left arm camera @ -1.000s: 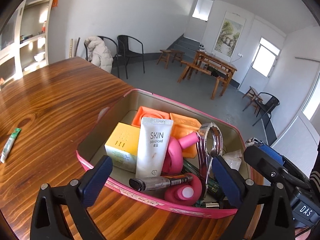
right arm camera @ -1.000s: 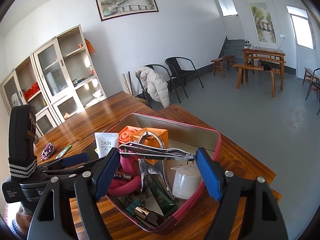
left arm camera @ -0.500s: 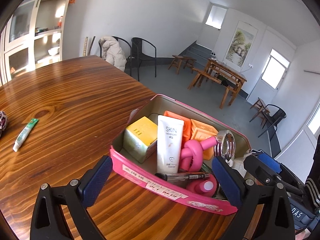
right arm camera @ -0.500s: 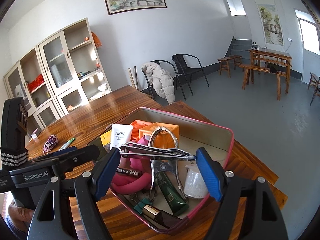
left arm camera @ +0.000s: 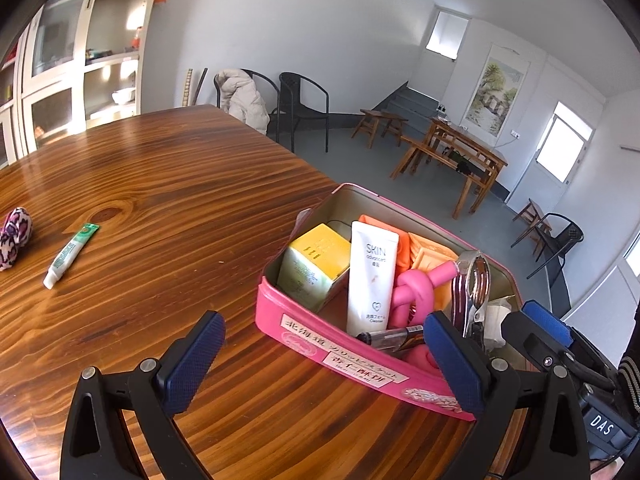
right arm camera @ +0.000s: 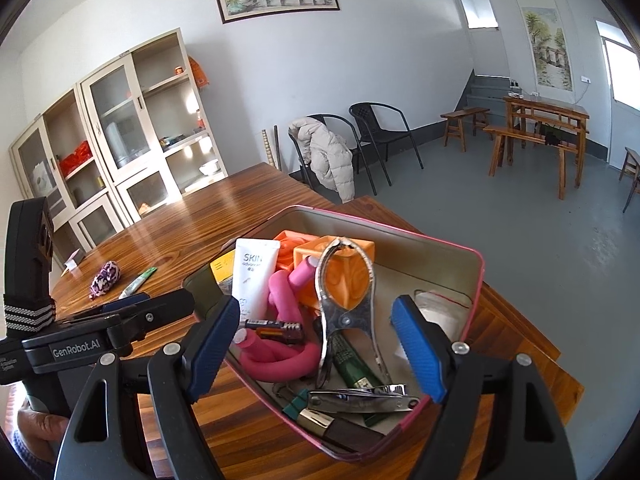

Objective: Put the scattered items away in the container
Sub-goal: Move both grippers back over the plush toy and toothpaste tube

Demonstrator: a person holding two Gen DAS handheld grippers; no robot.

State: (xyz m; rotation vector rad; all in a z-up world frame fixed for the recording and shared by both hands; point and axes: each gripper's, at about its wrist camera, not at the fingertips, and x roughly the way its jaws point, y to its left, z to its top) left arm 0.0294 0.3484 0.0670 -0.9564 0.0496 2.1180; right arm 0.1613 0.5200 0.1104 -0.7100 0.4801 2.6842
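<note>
Tin (left arm camera: pixel 320 334), pink, on wood table (left arm camera: pixel 168 184), near its corner. Packed w/ yellow box (left arm camera: pixel 316 254), white SKIN tube (left arm camera: pixel 372 280), pink knotted foam rod (left arm camera: pixel 416 290), orange blocks (right arm camera: pixel 352 276), steel nutcracker (right arm camera: pixel 346 304), nail clipper (right arm camera: pixel 360 398), green tube (right arm camera: pixel 354 368), pen (right arm camera: pixel 274 326), white roll (right arm camera: pixel 438 312) by right wall.

Left tongs (left arm camera: pixel 324 360): released, pads wide apart, nothing between. Right pad (left arm camera: pixel 454 360) in front of tin's near wall, left pad (left arm camera: pixel 192 356) over bare table; tin sits ahead and to the right of the gap.

Right tongs (right arm camera: pixel 316 348): released too, empty. Held over tin's near end; clipper and nutcracker handles show in the gap between pads. Height above contents: can't tell.

Loose on table, well apart from tin, to the left: small green-white tube (left arm camera: pixel 70 256) lying flat, and beside it a pink-spotted fabric bundle (left arm camera: pixel 14 236). Both also seen from right wrist, beyond left tongs' body: tube (right arm camera: pixel 138 282), bundle (right arm camera: pixel 105 278). Neither near any pad.

Bkgd: glass cabinet (right arm camera: pixel 132 136), chair w/ coat (right arm camera: pixel 328 156), wood bench set (right arm camera: pixel 540 132).
</note>
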